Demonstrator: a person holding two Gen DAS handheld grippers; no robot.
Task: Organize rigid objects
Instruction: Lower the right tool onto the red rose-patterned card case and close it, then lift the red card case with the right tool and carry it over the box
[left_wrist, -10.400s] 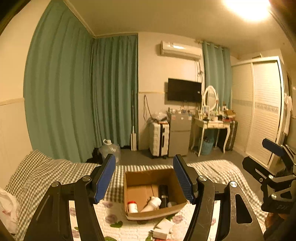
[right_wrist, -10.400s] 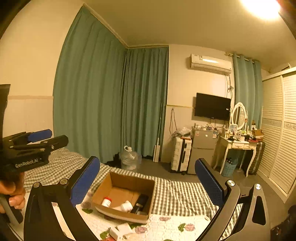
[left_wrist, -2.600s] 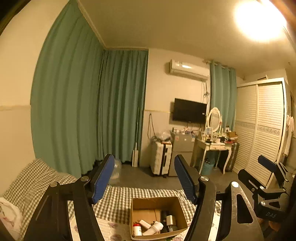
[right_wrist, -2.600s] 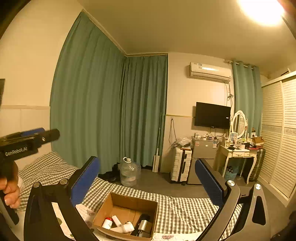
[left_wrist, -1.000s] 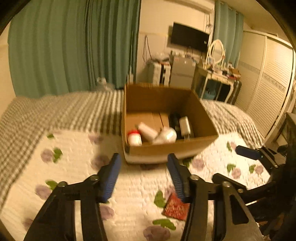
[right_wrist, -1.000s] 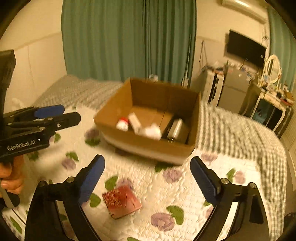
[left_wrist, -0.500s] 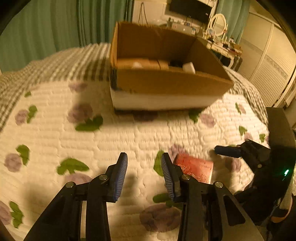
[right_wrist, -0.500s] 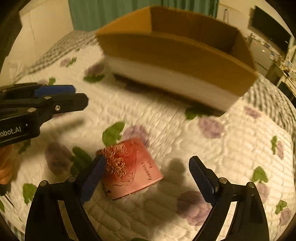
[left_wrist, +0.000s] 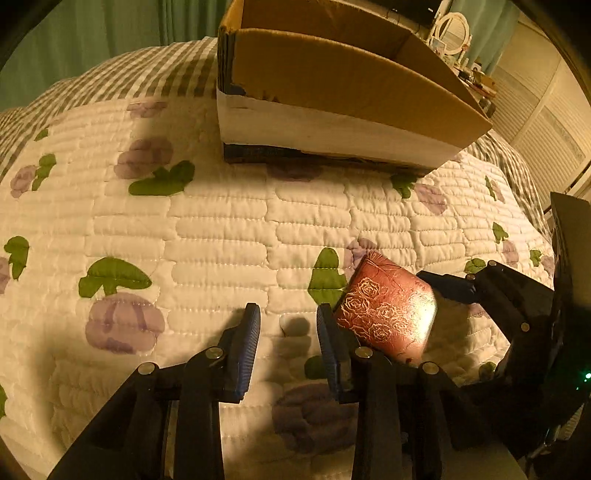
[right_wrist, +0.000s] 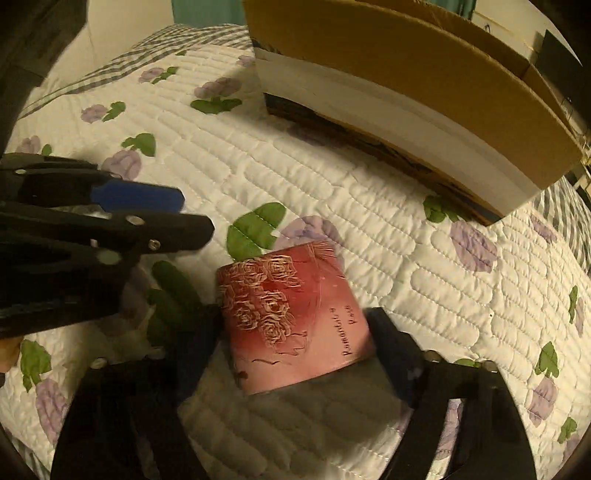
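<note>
While the right gripper (right_wrist: 295, 332) narrows its jaws around the red rose-patterned box (right_wrist: 291, 317), the box sits between its two fingers with the pads at or almost at its short sides; whether they press yet cannot be told from these views. The box lies flat on the quilted bedspread (left_wrist: 221, 229), near the front wall of the cardboard box (left_wrist: 332, 85) that stands farther back.

To do this pickup well, the fingers should, I judge, meet the box squarely on both sides before any lift, since the soft quilt lets it tip or sink under an uneven push. A straight rise should follow, high enough to clear the carton's near wall before the move over it.

The left gripper (left_wrist: 288, 332) is just left of the red box, its jaws narrow, closing and empty. It is best kept off the box so it does not nudge it.
</note>
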